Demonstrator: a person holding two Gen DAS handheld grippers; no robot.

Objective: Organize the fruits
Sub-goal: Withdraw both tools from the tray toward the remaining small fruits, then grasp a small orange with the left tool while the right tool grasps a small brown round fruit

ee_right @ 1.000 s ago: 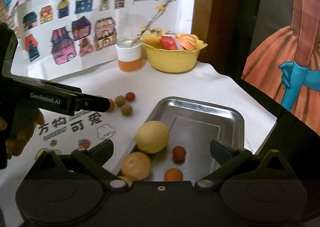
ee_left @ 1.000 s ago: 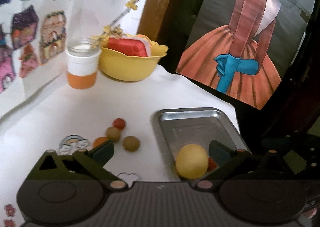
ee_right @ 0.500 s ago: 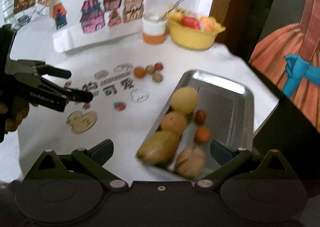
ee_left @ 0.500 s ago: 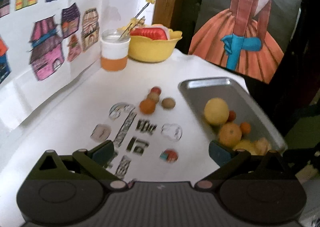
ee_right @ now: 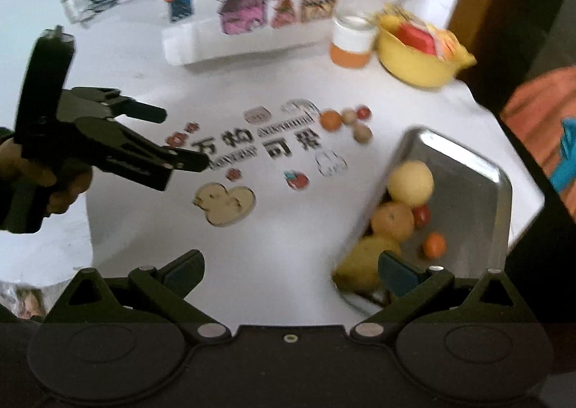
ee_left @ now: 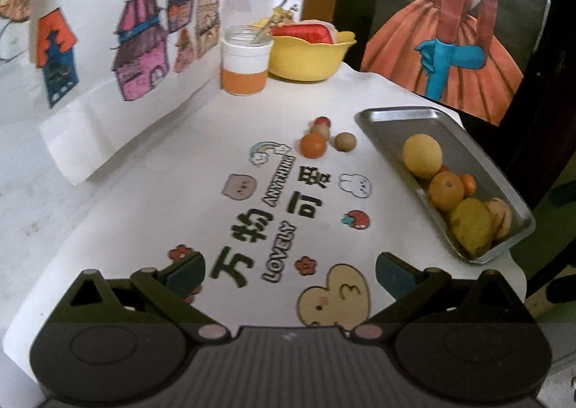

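Observation:
A metal tray lies on the right of the white table and holds several fruits: a yellow lemon, an orange, a pear and small red and orange ones. A loose cluster of small fruits lies on the cloth left of the tray's far end. My left gripper is open and empty above the printed cloth. My right gripper is open and empty near the tray's near corner.
A yellow bowl with red items and a white-and-orange jar stand at the back. Paper house drawings line the left wall. A painted picture leans at the right. A hand holds the left gripper.
Both grippers have pulled back and up from the tray, so more of the table shows. The fruits have not moved. Both stay open.

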